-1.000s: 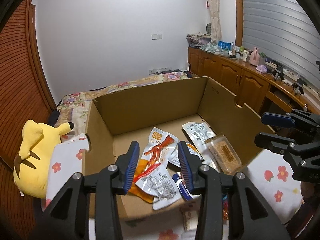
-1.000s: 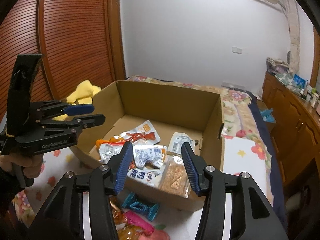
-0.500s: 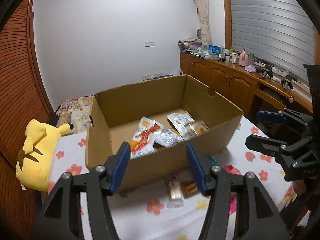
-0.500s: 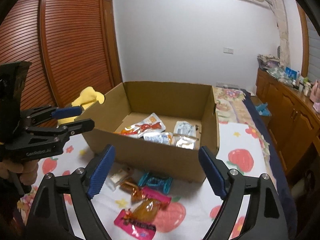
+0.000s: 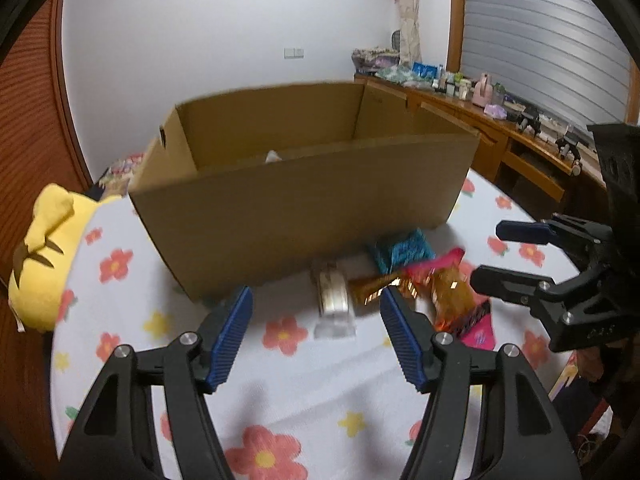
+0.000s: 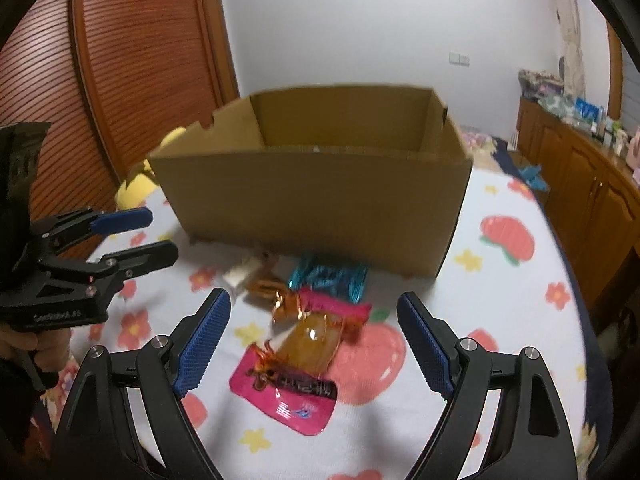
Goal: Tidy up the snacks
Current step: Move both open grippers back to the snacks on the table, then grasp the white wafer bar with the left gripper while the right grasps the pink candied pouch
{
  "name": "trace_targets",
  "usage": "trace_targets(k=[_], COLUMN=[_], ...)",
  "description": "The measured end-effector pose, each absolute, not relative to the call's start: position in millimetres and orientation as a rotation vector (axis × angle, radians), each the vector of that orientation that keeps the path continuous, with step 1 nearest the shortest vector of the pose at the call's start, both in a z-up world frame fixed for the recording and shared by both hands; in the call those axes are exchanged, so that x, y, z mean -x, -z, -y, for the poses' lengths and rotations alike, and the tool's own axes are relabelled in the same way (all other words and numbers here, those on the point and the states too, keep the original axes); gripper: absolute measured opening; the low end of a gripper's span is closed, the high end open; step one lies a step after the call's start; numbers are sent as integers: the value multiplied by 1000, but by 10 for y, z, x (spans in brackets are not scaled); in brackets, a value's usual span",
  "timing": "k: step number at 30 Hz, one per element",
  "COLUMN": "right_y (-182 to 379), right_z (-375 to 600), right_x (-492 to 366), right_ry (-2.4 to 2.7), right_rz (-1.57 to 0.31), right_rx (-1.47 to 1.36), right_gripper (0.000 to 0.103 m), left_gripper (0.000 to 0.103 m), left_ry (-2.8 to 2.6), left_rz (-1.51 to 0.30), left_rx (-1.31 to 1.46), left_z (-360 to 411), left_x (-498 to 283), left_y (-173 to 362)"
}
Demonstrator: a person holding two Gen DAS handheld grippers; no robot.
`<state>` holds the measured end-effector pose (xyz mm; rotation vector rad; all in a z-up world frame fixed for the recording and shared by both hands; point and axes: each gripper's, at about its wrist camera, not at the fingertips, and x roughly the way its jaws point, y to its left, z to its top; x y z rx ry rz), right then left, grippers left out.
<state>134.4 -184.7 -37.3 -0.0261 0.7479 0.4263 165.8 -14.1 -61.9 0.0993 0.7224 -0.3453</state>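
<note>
A brown cardboard box (image 5: 304,208) (image 6: 312,220) stands on the flowered cloth, its contents hidden behind the near wall. Loose snacks lie in front of it: a pale packet (image 5: 334,304) (image 6: 240,276), a teal packet (image 5: 402,250) (image 6: 332,276), an amber packet (image 5: 448,296) (image 6: 312,340) and a pink packet (image 6: 292,392). My left gripper (image 5: 316,300) (image 6: 160,236) hovers low before the pale packet, jaws opening, nothing between them. My right gripper (image 6: 312,300) (image 5: 500,254) stands open above the amber and pink packets, touching neither.
A yellow plush toy (image 5: 44,256) (image 6: 136,188) lies left of the box at the table's edge. A wooden sideboard (image 5: 520,136) (image 6: 580,168) with small items runs along the right wall. A hand (image 6: 24,344) grips the left gripper's handle.
Both grippers have drawn back from over the box and sunk toward the snacks in front of it. Both pairs of jaws have spread wider, and the box's contents have dropped out of sight.
</note>
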Motion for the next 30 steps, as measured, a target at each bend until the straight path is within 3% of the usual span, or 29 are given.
trace_targets(k=[9, 24, 26, 29, 30], right_y=[680, 836, 835, 816, 807], right_z=[1832, 1750, 1744, 1756, 1764], right_x=[-1507, -1629, -1597, -1567, -1554], right_ry=[-417, -432, -438, -446, -443], right_rz=[-822, -899, -894, -895, -891], right_rx=[1, 15, 30, 49, 60], right_gripper=[85, 83, 79, 56, 55], left_gripper=[66, 66, 67, 69, 73], left_ry=[328, 328, 327, 323, 319], left_rz=[-814, -862, -861, -856, -855], left_rx=[-105, -129, -130, -133, -132], left_z=[107, 96, 91, 98, 89], left_x=[-1733, -1773, -1768, -1752, -1748], left_y=[1021, 1189, 1185, 1194, 1196])
